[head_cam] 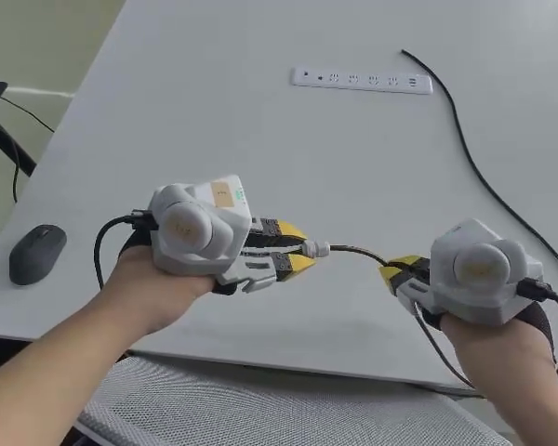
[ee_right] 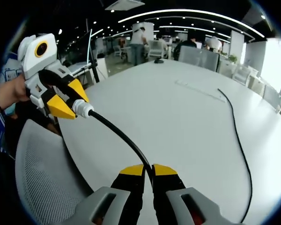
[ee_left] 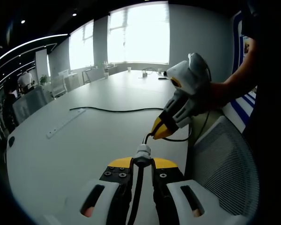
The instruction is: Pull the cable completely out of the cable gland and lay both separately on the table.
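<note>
Left claw (ee_left: 143, 165) around cable gland (ee_left: 142, 153)

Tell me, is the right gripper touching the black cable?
Touching. The right gripper view shows the right gripper with its yellow-tipped jaws shut on the cable, which runs from between them up to the cable gland.

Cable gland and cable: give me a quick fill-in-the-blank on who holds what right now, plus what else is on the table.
1. The left gripper is shut on the white ____.
2. The right gripper is shut on the black ____ that runs out of that fitting.
3. Farther back on the table lies a long white ____.
4. In the head view, a dark computer ____ sits near the table's left edge.

Missing words: cable gland; cable; power strip; mouse.
</note>
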`<action>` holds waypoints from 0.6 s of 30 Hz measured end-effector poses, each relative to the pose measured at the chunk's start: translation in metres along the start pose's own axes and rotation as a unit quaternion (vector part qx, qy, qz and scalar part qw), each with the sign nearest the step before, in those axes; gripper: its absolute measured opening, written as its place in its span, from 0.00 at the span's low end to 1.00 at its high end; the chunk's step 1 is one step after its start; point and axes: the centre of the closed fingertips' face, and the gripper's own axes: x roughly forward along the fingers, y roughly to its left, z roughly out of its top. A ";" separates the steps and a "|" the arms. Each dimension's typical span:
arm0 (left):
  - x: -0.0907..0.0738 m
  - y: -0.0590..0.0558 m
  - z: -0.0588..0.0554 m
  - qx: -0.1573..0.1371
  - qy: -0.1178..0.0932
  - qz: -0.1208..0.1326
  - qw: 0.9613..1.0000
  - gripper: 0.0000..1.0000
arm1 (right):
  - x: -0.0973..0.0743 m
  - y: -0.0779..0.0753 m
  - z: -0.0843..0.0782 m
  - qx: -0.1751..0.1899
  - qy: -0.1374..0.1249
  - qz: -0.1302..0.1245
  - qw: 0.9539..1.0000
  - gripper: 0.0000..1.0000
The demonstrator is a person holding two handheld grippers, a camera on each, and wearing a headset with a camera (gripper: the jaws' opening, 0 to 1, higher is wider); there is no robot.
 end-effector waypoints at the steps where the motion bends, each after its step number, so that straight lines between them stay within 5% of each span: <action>1: 0.000 0.000 0.000 0.000 0.000 0.000 1.000 0.15 | 0.000 -0.001 -0.001 0.002 0.001 -0.001 1.000 0.00; 9: 0.002 0.001 0.001 0.000 0.000 0.000 1.000 0.15 | 0.000 -0.003 -0.001 -0.009 0.003 -0.004 1.000 0.00; 18: 0.001 0.006 -0.001 -0.003 0.002 0.006 1.000 0.15 | -0.001 0.001 0.000 -0.063 0.005 -0.001 0.998 0.01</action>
